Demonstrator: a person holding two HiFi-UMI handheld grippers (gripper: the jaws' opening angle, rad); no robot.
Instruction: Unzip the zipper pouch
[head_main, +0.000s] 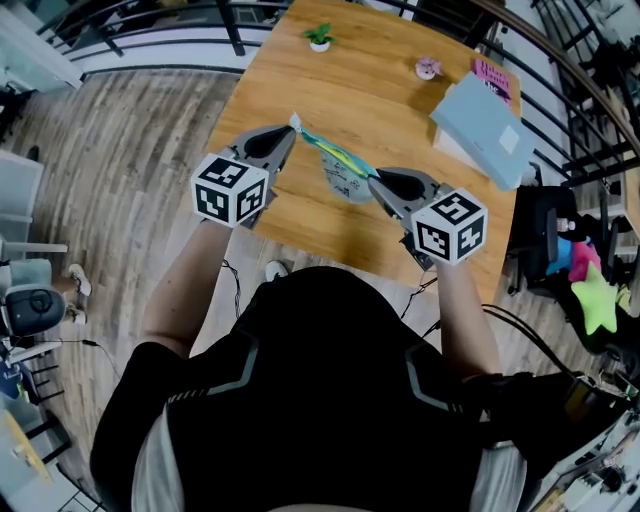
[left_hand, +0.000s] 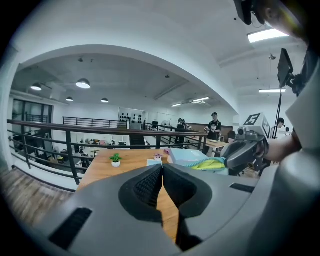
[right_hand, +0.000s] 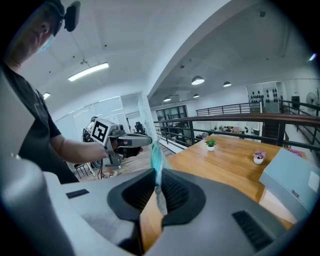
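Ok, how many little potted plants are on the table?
2: a green plant at the far edge, and a pink-flowered plant beside the books. None looks hidden.

We count two claws, left claw (head_main: 292, 125) and right claw (head_main: 372, 178) | one zipper pouch (head_main: 345, 178) between the claws | one table (head_main: 380, 100) below them | two potted plants beyond the claws, green plant (head_main: 319, 38) and pink plant (head_main: 427, 68) | two books beyond the right claw, blue book (head_main: 482, 128) and pink book (head_main: 497, 78)

The zipper pouch (head_main: 340, 165) hangs between the left gripper (head_main: 293, 125) and right gripper (head_main: 375, 180) above the desk's (head_main: 300, 110) near edge. A potted plant (head_main: 319, 38) stands at the far edge, a flowerpot (head_main: 427, 68) to its right, and books (head_main: 482, 122) along the right edge.
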